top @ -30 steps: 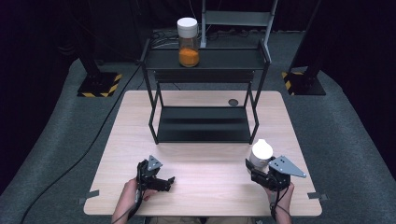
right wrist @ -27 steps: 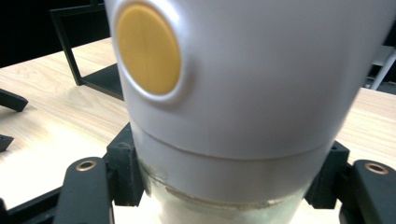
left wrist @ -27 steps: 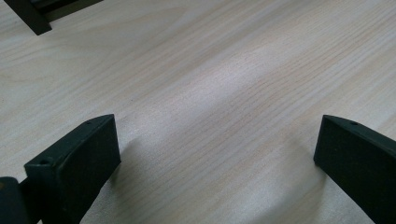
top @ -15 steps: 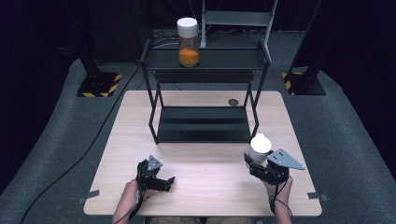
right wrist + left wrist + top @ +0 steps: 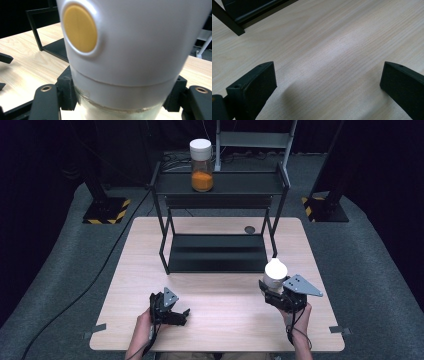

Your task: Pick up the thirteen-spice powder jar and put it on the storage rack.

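At the near edge of the worktop (image 5: 215, 320), the left hand-held gripper (image 5: 172, 312) sits low over bare wood, jaws spread wide with nothing between them. To its right, the right hand-held gripper (image 5: 272, 292) is clenched on a white container (image 5: 275, 272) with a round yellow spot, held upright. Farther back, a black rack (image 5: 220, 220) carries an orange-filled jar (image 5: 201, 165) on its top shelf.

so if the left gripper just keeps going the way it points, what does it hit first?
Probably the bare table top: the left gripper tilts down at it, jaws open and empty. The black shelf frame sits farther off to one side.
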`<state>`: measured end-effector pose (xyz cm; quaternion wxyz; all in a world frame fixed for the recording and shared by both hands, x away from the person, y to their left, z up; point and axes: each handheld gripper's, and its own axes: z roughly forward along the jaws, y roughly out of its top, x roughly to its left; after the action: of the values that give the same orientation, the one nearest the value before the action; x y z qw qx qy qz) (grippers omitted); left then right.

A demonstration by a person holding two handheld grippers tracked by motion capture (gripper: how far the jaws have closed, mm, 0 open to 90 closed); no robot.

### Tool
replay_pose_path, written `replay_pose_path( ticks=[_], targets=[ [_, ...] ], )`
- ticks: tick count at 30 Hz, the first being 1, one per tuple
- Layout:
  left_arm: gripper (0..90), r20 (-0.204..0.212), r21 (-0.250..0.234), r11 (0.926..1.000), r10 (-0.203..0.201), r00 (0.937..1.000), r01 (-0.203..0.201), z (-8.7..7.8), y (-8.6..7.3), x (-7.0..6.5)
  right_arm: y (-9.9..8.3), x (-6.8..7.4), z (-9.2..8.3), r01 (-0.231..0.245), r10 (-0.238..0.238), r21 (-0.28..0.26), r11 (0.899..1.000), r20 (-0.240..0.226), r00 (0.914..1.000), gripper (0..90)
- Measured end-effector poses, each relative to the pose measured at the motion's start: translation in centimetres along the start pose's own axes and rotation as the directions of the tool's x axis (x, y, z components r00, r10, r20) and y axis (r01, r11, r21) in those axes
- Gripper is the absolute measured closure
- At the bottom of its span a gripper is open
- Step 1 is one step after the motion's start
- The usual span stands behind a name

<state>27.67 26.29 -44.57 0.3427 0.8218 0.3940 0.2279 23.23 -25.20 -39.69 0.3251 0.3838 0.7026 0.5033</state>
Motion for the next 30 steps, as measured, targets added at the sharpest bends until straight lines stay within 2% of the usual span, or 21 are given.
replay_pose_path(
  ticks=[12, 13, 14, 16, 30],
  targets=[
    [0.4, 0.042, 0.019, 0.9991, -0.039, 0.9984, 0.038, 0.3, 0.3, 1.2, 0.6, -0.5, 0.6, -0.004, 0.004, -0.006, 1.0, -0.016, 0.9999, 30.2],
    [0.6, 0.059, 0.034, 0.9968, -0.074, 0.9956, 0.072, 0.3, 0.4, 1.6, 0.8, -0.6, 0.7, -0.004, 0.004, -0.008, 1.0, -0.02, 0.9998, 30.2],
    [0.7, 0.067, 0.037, 0.9965, -0.078, 0.9947, 0.075, 0.3, 0.4, 1.8, 0.9, -0.6, 0.7, -0.005, 0.005, -0.01, 1.0, -0.019, 0.9998, 30.2],
    [0.6, 0.076, 0.038, 0.9972, -0.067, 0.9948, 0.065, 0.3, 0.4, 1.9, 1.0, -0.6, 0.8, -0.008, 0.008, -0.013, 1.0, -0.022, 0.9997, 30.2],
    [0.1, 0.08, 0.039, 0.997, -0.07, 0.9944, 0.067, 0.3, 0.4, 2.0, 2.4, -0.9, 1.7, -0.001, 0.001, -0.013, 1.0, -0.017, 0.9999, 30.2]
  ],
)
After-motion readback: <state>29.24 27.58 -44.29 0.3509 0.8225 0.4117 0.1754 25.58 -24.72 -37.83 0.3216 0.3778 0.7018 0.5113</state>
